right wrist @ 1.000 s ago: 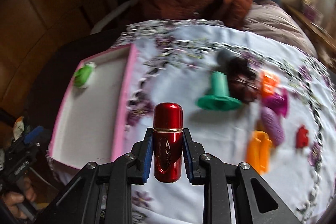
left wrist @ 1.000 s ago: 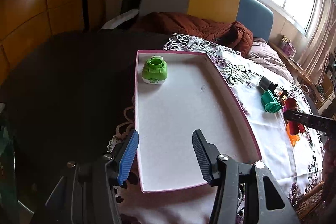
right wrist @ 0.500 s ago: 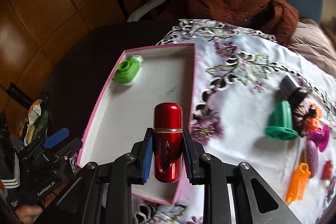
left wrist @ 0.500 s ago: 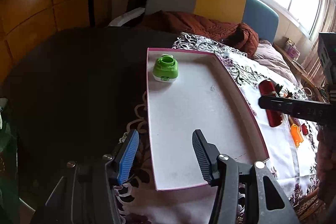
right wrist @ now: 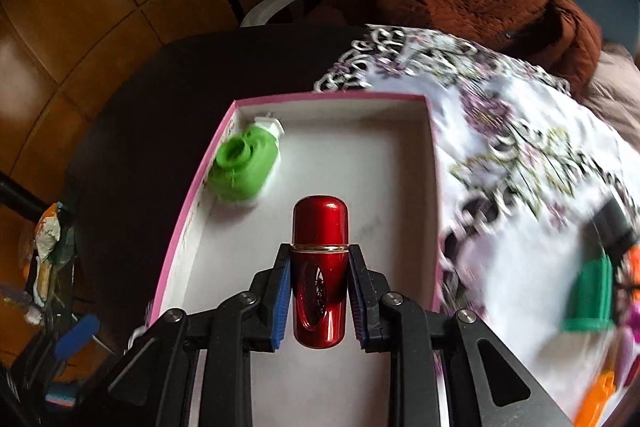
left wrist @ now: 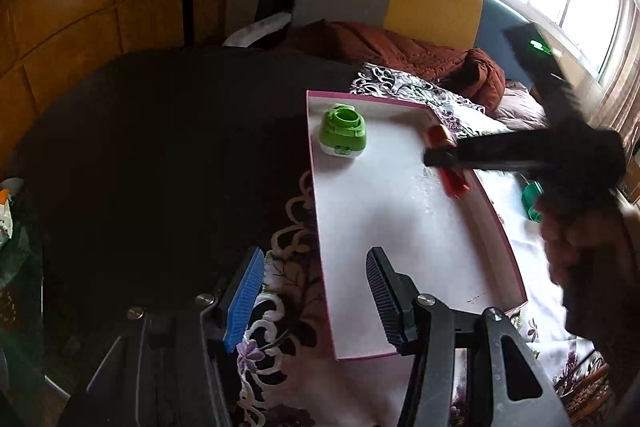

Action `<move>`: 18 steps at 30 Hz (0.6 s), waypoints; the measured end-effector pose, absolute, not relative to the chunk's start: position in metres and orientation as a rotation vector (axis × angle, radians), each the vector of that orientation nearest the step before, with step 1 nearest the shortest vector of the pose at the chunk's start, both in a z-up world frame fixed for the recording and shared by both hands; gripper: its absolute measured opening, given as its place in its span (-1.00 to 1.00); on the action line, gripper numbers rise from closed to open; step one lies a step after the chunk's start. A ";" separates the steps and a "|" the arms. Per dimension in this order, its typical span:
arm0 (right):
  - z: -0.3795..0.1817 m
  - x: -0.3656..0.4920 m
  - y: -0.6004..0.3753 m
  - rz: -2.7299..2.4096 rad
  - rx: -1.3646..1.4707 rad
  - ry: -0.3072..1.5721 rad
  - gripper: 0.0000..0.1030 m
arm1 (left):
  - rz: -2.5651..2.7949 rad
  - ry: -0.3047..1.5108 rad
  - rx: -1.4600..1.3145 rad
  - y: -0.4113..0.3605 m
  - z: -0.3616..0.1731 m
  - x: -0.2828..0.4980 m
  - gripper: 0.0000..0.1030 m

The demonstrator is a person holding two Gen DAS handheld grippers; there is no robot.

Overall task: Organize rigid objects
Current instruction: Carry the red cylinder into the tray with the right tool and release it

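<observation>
Our right hand-held gripper (right wrist: 318, 291) clamps the red bottle (right wrist: 319, 267) above the pink box (right wrist: 434, 187), near its green cap (right wrist: 244, 167); our left hand-held gripper (left wrist: 312, 291) hangs open, empty, over the box's near corner

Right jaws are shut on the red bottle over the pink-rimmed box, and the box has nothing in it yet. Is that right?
Not quite. The right gripper is shut on the red bottle over the pink-rimmed box, but the box is not empty: a green cap-like piece already lies in its far corner, as the right wrist view shows.
</observation>
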State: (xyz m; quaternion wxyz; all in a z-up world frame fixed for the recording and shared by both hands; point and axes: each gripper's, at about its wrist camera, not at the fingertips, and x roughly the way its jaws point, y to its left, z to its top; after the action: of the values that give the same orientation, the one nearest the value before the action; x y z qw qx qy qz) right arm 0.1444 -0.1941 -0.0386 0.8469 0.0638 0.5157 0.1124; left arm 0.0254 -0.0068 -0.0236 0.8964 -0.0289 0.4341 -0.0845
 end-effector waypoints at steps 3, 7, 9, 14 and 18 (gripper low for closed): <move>-0.044 0.165 -0.179 0.233 0.101 1.097 -0.49 | -0.166 0.894 -0.056 -0.003 -0.023 0.026 0.04; -0.054 0.188 -0.166 0.197 0.057 1.105 -0.49 | -0.149 0.890 -0.053 0.002 -0.022 0.028 0.04; -0.059 0.199 -0.164 0.170 0.061 1.107 -0.49 | -0.141 0.885 -0.052 0.004 -0.022 0.028 0.04; -0.067 0.214 -0.164 0.135 0.041 1.112 -0.48 | -0.130 0.880 -0.047 0.008 -0.020 0.027 0.04; -0.066 0.208 -0.164 0.147 0.028 1.095 -0.47 | -0.129 0.882 -0.058 0.010 -0.020 0.026 0.05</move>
State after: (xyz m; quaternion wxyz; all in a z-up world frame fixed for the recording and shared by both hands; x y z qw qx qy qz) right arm 0.2078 -0.1637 -0.0663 0.8512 0.0135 0.5200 0.0697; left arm 0.0265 0.0104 -0.0203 0.9020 -0.0282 0.4263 -0.0623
